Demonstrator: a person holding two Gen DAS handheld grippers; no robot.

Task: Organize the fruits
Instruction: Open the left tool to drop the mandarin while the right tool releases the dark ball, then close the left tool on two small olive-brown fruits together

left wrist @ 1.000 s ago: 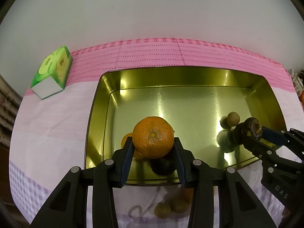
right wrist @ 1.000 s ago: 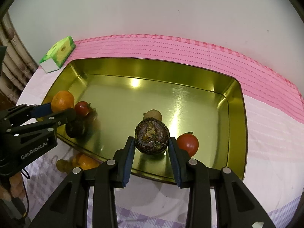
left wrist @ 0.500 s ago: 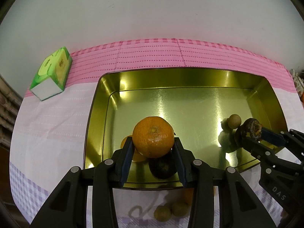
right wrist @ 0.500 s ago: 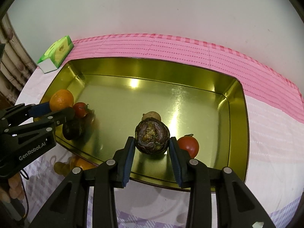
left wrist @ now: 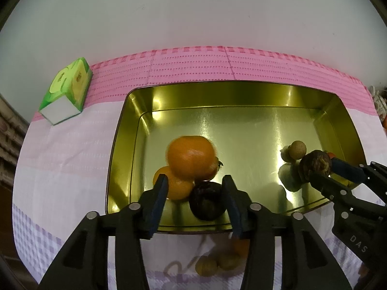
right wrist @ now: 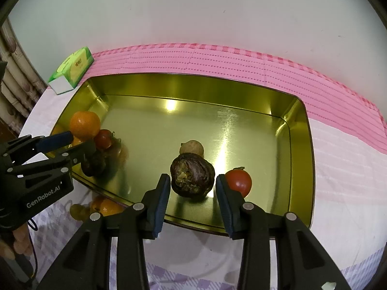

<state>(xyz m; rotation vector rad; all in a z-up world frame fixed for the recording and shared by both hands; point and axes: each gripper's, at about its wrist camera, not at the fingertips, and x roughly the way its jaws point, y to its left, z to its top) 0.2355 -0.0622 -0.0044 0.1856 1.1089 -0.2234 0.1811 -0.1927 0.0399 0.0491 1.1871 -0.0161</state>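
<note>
A gold metal tray (left wrist: 241,96) (right wrist: 300,145) lies on a pink cloth. My left gripper (left wrist: 194,189) is open; an orange (left wrist: 191,155) (right wrist: 84,124) is free of its fingers, blurred, at the tray's near left. Below it is its reflection or a second orange (left wrist: 173,184), a dark round fruit (left wrist: 206,201) and a small tomato (right wrist: 103,138). My right gripper (right wrist: 191,187) is open around a dark wrinkled fruit (right wrist: 192,174) (left wrist: 315,163) resting in the tray. A small brown fruit (right wrist: 191,148) (left wrist: 298,149) sits behind it and a tomato (right wrist: 238,182) to its right.
A green tissue box (left wrist: 66,91) (right wrist: 72,66) stands on the cloth at the tray's far left. Small brown fruits (left wrist: 215,264) and an orange (right wrist: 106,205) lie on the cloth in front of the tray. A white wall is behind.
Both grippers have opened. The orange has left my left gripper and moved forward into the tray. The dark wrinkled fruit now sits free between my right gripper's fingers.
</note>
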